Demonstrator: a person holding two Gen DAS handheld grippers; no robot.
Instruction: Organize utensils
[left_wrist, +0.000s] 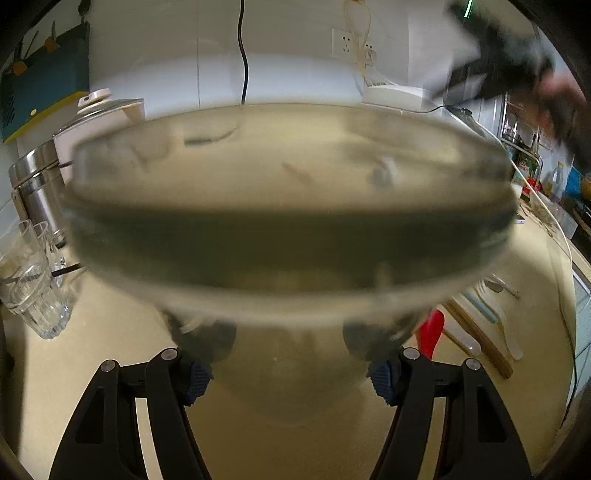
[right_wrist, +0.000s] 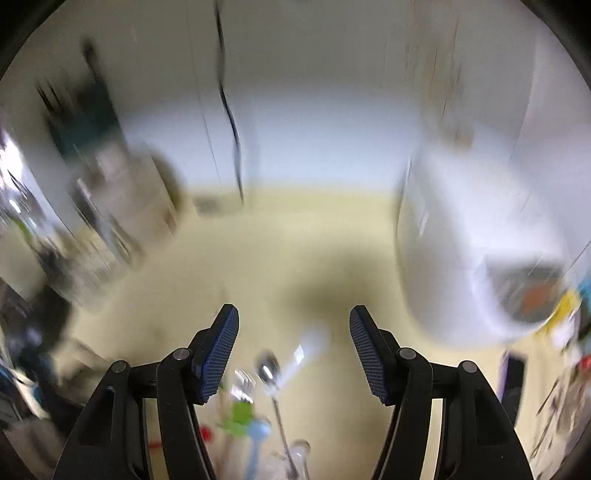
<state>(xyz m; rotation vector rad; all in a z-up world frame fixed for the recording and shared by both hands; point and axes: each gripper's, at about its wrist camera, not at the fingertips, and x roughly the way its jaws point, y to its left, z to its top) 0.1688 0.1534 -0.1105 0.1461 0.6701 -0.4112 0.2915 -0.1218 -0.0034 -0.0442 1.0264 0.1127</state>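
My left gripper (left_wrist: 290, 373) is shut on a clear glass bowl (left_wrist: 291, 206), its blue pads (left_wrist: 197, 380) pressed on the bowl's narrow base; the blurred bowl fills the left wrist view above the beige counter. Several utensils (left_wrist: 476, 328) lie on the counter to the right: a red spoon (left_wrist: 430, 332), wooden chopsticks, pale spoons. My right gripper (right_wrist: 293, 349) is open and empty above the counter. Below it, blurred, are a metal spoon (right_wrist: 269, 371), a green utensil (right_wrist: 240, 415) and a light blue one (right_wrist: 256, 435). The right gripper also shows blurred at the top right of the left wrist view (left_wrist: 517, 62).
Clear drinking glasses (left_wrist: 33, 288) and a steel pot with a lid (left_wrist: 40, 184) stand at the left. A white appliance (right_wrist: 476, 258) stands at the right of the counter. A black cable (left_wrist: 243, 55) hangs down the white wall. Bottles and clutter sit at the far right.
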